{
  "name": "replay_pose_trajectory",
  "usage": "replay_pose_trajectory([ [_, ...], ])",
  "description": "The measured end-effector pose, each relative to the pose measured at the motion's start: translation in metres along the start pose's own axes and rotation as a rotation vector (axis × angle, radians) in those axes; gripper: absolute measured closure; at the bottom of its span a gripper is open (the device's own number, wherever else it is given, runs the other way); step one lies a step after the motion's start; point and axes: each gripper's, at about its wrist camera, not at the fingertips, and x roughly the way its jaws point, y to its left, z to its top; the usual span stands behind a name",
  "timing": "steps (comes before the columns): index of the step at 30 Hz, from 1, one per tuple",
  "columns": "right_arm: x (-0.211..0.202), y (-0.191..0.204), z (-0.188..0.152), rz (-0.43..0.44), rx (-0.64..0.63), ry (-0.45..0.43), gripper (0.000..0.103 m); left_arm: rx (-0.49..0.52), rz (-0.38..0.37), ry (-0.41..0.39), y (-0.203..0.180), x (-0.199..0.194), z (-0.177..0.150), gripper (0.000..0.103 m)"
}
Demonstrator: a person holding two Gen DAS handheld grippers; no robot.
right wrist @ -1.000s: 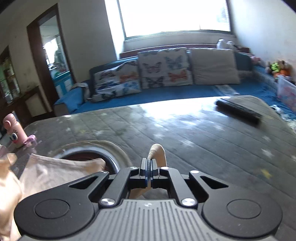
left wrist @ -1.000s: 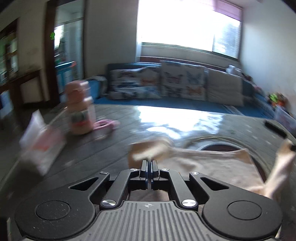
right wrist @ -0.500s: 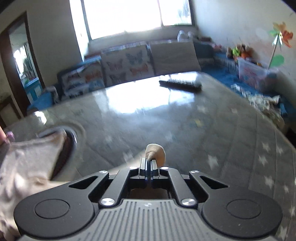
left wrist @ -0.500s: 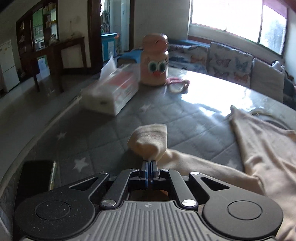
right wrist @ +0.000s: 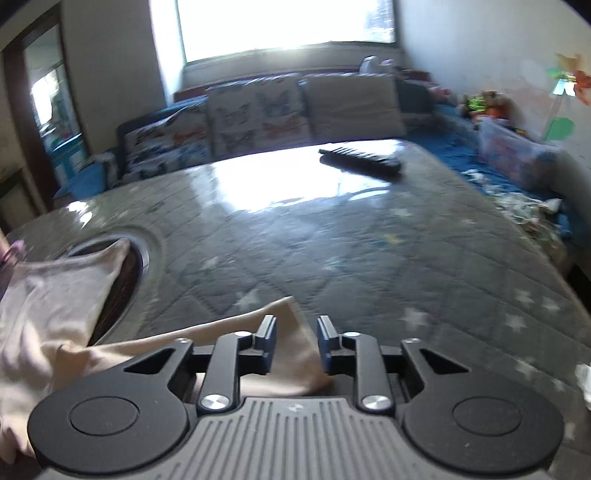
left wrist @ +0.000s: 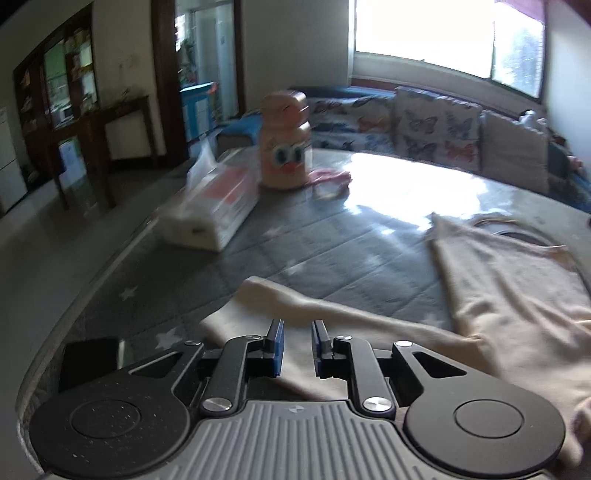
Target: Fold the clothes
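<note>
Both sleeves are down on the table (left wrist: 332,236), and both tools are letting go. The left gripper (left wrist: 297,332) has its jaws opening, a narrow gap between the blue pads, and the pale beige garment (left wrist: 509,295) runs under that gap without being pinched. Its left sleeve (left wrist: 280,295) lies flat across the grey star-print cloth, cuff pointing far-left, with the body of the garment spread out to the right.

Over on the other side, the right gripper (right wrist: 297,328) is opening too, its jaws a little way apart. The right sleeve (right wrist: 288,314) sits between and beneath the pads, its cuff just poking out ahead of them, loose on the table. The rest of the garment (right wrist: 55,295) bunches to the left in this view, draped partly over a round dark recess (right wrist: 125,288) in the tabletop.

Around the scene: a tissue box (left wrist: 214,206) sits far-left, with a peach bottle with cartoon eyes (left wrist: 284,144) just behind it and something small and pink (left wrist: 328,177) beside that, too blurred to tell. On the right side a black remote control (right wrist: 360,161) lies far across the table. Butterfly-print cushions (right wrist: 255,114) line the sofa beyond, under a bright window (right wrist: 284,26).
</note>
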Motion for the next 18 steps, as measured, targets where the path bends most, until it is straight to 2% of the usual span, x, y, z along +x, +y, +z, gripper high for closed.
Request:
replay_pose_trajectory([
  [6, 0.028, 0.014, 0.003, 0.017, -0.034, 0.046, 0.073, 0.097, -0.165, -0.019, -0.051, -0.012, 0.002, 0.085],
  [16, 0.053, 0.02, 0.016, -0.032, -0.083, 0.036, 0.072, 0.296, -0.457, 0.046, -0.161, 0.002, -0.014, 0.085],
  [18, 0.058, 0.021, 0.018, -0.048, -0.093, 0.037, 0.065, 0.342, -0.508, 0.056, -0.182, 0.002, -0.021, 0.085],
])
